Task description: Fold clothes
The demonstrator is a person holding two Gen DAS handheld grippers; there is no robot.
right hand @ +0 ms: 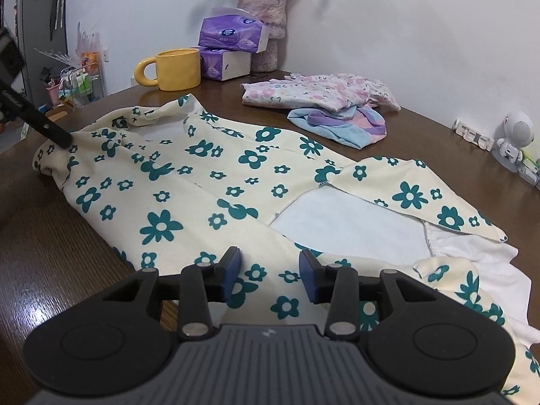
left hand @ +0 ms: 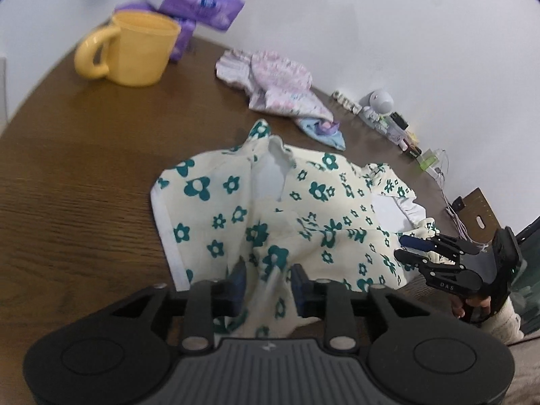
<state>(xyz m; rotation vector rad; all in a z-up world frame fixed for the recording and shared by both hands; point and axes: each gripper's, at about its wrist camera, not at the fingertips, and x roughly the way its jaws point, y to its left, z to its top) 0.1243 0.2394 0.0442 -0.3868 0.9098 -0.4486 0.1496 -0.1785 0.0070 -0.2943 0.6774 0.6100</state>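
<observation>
A cream garment with teal flowers point(left hand: 303, 202) lies spread on the brown table point(left hand: 84, 185), partly folded with its white lining showing. It fills the right wrist view point(right hand: 209, 182). My left gripper point(left hand: 268, 281) is open, and a raised ridge of the garment's edge stands between its fingers. Its fingertip point(right hand: 60, 138) touches the garment's far left corner in the right wrist view. My right gripper point(right hand: 270, 270) is open just above the garment's near hem. It also shows in the left wrist view point(left hand: 410, 248) at the garment's right edge.
A pink floral garment point(right hand: 320, 92) and a blue-purple cloth point(right hand: 341, 126) lie behind the cream one. A yellow mug point(right hand: 172, 69), purple tissue packs point(right hand: 229, 47) and a vase point(right hand: 261, 23) stand at the back. A small white robot figure point(right hand: 514, 140) stands by the wall.
</observation>
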